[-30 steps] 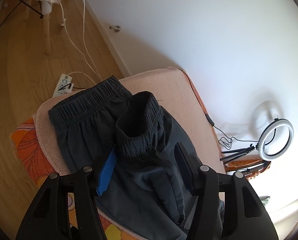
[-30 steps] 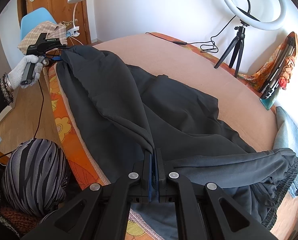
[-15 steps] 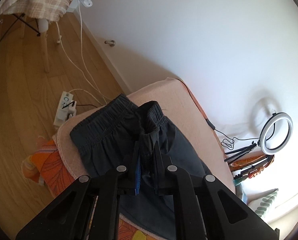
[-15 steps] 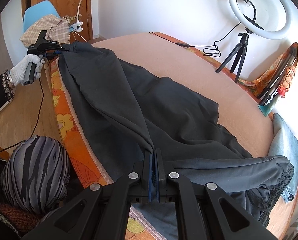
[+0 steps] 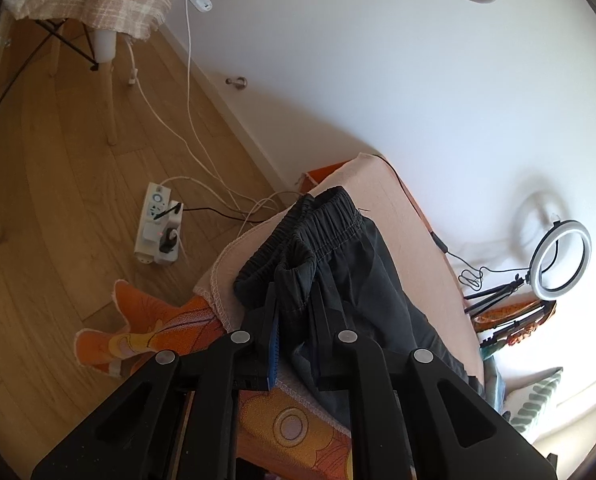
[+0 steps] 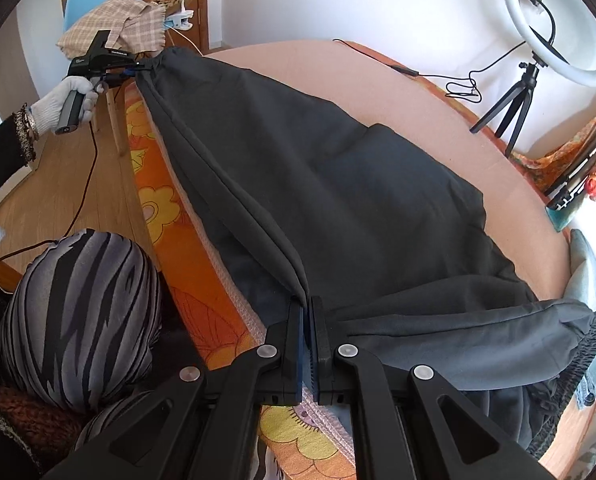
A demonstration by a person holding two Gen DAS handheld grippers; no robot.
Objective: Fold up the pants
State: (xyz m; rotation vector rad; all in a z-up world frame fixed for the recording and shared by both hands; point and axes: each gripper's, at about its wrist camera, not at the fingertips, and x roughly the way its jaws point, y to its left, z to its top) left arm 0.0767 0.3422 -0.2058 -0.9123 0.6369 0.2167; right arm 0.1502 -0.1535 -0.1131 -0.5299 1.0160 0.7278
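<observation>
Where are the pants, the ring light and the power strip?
pants (image 6: 338, 184): right wrist view, middle of the dark fabric.
ring light (image 6: 558, 24): right wrist view, on its white ring.
power strip (image 5: 159, 226): left wrist view, on its white body.

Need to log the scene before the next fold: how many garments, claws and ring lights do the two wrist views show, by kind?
Dark pants: 1
Light blue garment at the bed's far end: 1
Claws, left claw and right claw, each shut on the pants: 2
Ring light on a tripod: 1
Total: 5
</observation>
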